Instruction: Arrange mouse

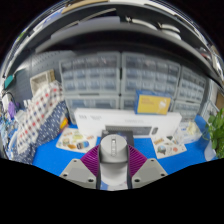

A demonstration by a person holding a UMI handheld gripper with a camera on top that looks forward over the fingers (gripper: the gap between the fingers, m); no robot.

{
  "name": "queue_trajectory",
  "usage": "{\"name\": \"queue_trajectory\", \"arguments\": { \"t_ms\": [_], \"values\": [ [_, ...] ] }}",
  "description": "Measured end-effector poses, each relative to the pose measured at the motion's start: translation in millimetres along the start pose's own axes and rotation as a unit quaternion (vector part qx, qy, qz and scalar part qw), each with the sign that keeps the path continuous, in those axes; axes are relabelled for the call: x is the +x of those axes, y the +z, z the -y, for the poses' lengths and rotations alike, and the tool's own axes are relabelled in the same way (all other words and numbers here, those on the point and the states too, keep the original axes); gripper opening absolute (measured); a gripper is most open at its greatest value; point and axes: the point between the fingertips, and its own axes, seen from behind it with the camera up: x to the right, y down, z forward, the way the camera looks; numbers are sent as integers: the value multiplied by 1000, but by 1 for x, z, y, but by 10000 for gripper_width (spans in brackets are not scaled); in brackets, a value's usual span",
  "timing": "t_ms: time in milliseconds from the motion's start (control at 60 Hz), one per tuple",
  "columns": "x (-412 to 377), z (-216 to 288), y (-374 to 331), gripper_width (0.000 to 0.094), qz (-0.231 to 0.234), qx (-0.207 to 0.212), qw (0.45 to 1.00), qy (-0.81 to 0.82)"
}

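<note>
A pale grey computer mouse (114, 158) sits between the two fingers of my gripper (114, 162). Both purple pads (91, 158) press against its sides, so the gripper is shut on the mouse. The mouse points forward along the fingers, its scroll wheel toward the scene ahead, and it appears lifted above a blue mat (60, 153) that covers the table below.
Just beyond the mouse stands a white box (110, 127). A checked cloth (38, 118) lies to the left, small colourful items (77, 140) sit on the mat, a yellow box (152, 104) and a green plant (215, 130) are to the right. Shelves of grey bins (120, 75) fill the back.
</note>
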Motion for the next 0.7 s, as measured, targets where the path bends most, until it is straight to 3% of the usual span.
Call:
{"name": "queue_trajectory", "arguments": {
  "t_ms": [183, 350, 367, 383, 467, 517, 700],
  "values": [
    [23, -101, 43, 367, 3, -88, 996, 18],
    [18, -163, 55, 369, 7, -146, 989, 16],
    [19, -164, 56, 422, 6, -143, 990, 11],
    [19, -160, 58, 371, 3, -131, 991, 9],
    [18, -161, 55, 376, -4, -129, 992, 11],
    [19, -162, 57, 441, -6, -129, 992, 11],
    [19, -160, 58, 524, -15, -121, 992, 18]
  ]
}}
